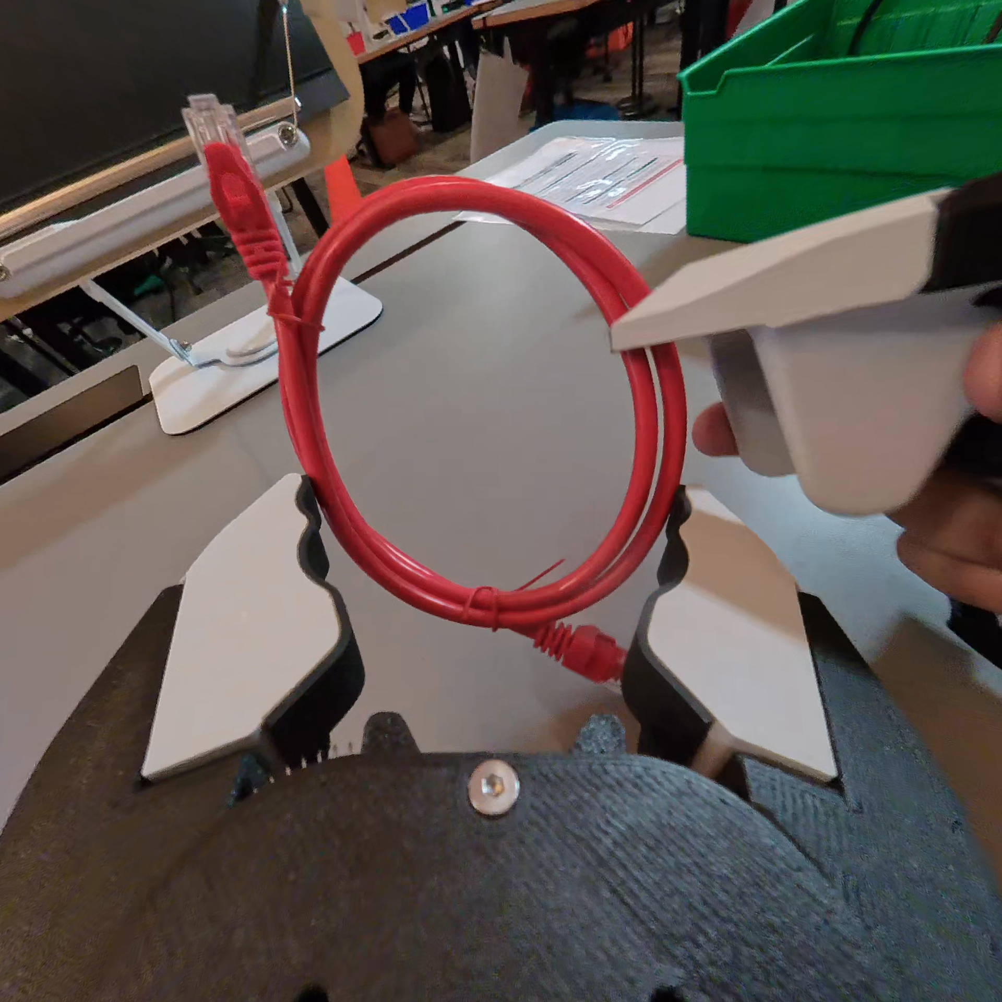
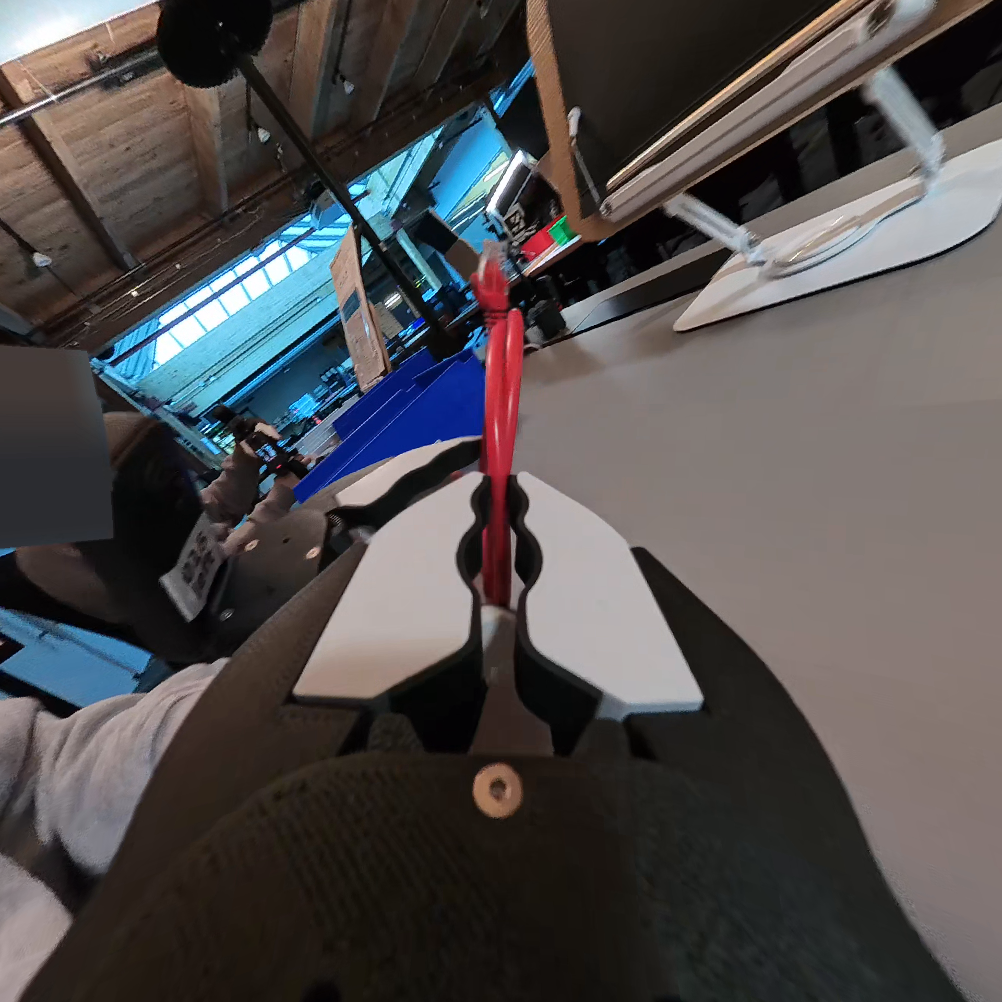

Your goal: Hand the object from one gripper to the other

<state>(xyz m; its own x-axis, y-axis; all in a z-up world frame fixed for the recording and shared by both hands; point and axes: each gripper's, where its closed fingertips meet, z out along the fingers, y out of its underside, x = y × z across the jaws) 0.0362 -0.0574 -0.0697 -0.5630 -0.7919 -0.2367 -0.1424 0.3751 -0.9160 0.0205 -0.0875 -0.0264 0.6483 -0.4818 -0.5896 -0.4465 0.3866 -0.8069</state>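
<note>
Far left: monitor stand (image 1: 260,352), white base flat on the grey table (image 1: 477,379).

Centre: red cable (image 1: 477,390), coiled into an upright loop, held in the air above the table. Two thin ties bind it, one on the left side below the upper plug, one at the bottom. One clear-tipped plug stands up at upper left; the other pokes down at lower right, just beside the left gripper's right finger.

Left gripper (image 1: 490,509): spread wide, fingers flanking the lower half of the loop. The left fingertip looks to be touching the cable; no clamp.

Right: right gripper (image 2: 499,488) comes in from the right side, tilted, person's hand (image 1: 965,488) wrapped on its handle. Clenched on the loop's right side, both strands pinched between the wavy black pads (image 2: 520,520).

Far right: green bin (image 1: 835,124) on the table, a sheet of paper (image 1: 596,173) beside it.

Handling, judged: light, springy, smooth jacket. The loop will likely sag or twist if squeezed across its width. Better hold: the doubled strands near the bottom tie, well clear of the brittle-looking plug clips.
</note>
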